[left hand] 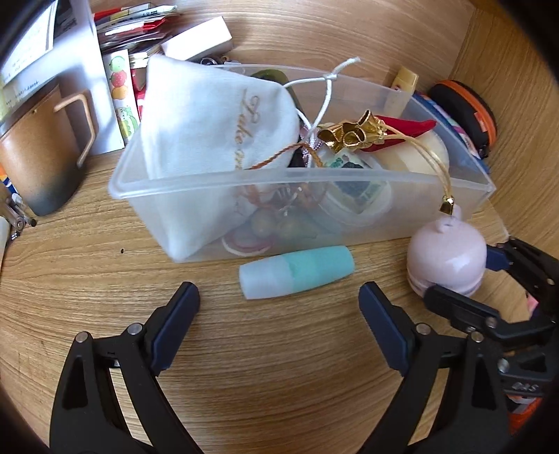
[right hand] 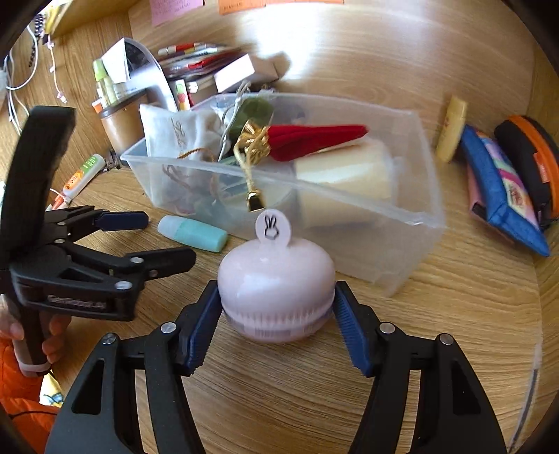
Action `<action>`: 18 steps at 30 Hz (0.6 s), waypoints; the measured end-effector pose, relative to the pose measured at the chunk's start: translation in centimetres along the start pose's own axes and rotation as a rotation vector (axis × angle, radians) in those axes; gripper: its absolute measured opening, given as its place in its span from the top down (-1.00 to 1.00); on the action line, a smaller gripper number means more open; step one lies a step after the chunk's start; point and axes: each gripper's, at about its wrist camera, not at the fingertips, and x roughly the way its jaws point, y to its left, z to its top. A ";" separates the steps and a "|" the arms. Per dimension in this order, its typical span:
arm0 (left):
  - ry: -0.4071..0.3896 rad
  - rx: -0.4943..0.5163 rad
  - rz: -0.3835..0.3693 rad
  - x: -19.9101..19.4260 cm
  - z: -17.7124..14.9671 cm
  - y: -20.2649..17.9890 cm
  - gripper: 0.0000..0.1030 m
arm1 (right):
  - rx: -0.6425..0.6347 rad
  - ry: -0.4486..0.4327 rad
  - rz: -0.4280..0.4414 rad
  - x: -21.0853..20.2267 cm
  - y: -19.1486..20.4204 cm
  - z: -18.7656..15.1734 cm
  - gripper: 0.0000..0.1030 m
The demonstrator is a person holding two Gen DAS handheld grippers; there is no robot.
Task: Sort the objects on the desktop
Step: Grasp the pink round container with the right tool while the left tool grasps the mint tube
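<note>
A pink round brush case (right hand: 276, 279) with a rabbit tab stands on the wooden desk in front of the clear bin (right hand: 401, 223). My right gripper (right hand: 277, 314) is shut on it, both blue pads pressing its sides. In the left wrist view the same case (left hand: 447, 255) is at the right, inside the right gripper (left hand: 471, 279). A teal bottle (left hand: 297, 270) lies on its side against the bin (left hand: 195, 181). My left gripper (left hand: 279, 307) stands wide open just short of the bottle, with nothing between its fingers. The right wrist view shows the left gripper (right hand: 164, 241) beside the bottle (right hand: 192, 232).
The bin holds a white pouch (left hand: 209, 118), a red-and-gold ornament (right hand: 307, 139) and a cream jar (right hand: 349, 167). A brown mug (left hand: 38, 153) and stacked papers (left hand: 139, 31) are at the left. A blue pouch (right hand: 499, 195), an orange-black case (right hand: 531, 150) and a yellow tube (right hand: 452, 129) lie at the right.
</note>
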 end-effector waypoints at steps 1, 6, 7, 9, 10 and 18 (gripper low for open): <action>0.004 -0.001 0.016 0.1 0.0 -0.3 -0.85 | -0.002 -0.007 0.004 -0.3 -0.2 0.0 -0.17; 0.014 0.006 0.075 0.7 0.0 -1.3 -0.86 | -0.031 -0.029 0.037 -0.7 -0.7 -0.2 -0.17; 0.013 0.006 0.091 0.8 0.0 -1.4 -0.86 | -0.032 -0.028 0.043 -0.7 -0.9 -0.2 -0.17; 0.008 0.003 0.118 1.0 0.0 -1.7 -0.87 | -0.033 -0.024 0.063 -0.6 -1.3 -0.2 -0.17; 0.007 0.002 0.128 1.1 0.0 -1.9 -0.89 | -0.035 -0.023 0.068 -0.6 -1.4 -0.2 -0.17; -0.006 -0.011 0.159 1.6 0.1 -1.9 -0.91 | -0.023 0.026 0.102 0.7 -2.0 -0.3 -0.17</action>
